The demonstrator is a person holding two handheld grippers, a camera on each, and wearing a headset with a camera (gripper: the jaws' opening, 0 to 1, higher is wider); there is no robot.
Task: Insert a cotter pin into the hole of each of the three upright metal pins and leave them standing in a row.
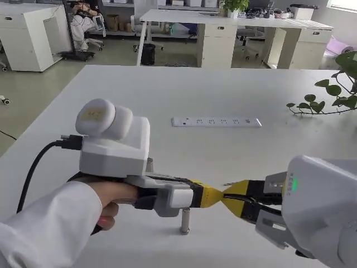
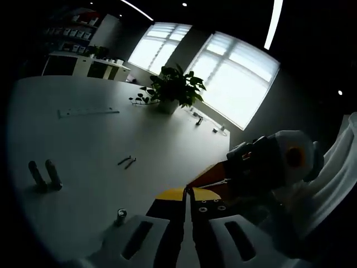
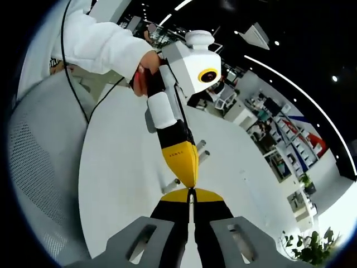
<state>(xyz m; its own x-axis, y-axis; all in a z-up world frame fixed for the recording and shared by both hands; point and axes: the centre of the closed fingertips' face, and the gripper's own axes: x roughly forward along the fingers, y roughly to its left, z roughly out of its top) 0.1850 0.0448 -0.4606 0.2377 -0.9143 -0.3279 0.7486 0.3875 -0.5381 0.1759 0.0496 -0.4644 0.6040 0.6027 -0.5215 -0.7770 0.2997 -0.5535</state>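
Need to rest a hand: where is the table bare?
Bare: white tabletop between the white power strip and the yellow-tipped left tongs and right tongs, and left of that strip. Crowded: around the upright silver metal pin beneath them; the green leafy vine at right.

White worktable (image 1: 139, 89), power strip (image 1: 216, 121) on it; potted plant (image 2: 170, 89) near bright blinded windows (image 2: 240, 84); desks (image 1: 223, 22) behind.

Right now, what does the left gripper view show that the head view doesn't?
Left gripper view adds: two upright pins side by side, two loose cotter pins on the table, bright windows. Head view adds: the person's hand, a black cable, office desks behind. Shared: power strip, plant, one pin near the claws, left claw and right claw tip to tip.
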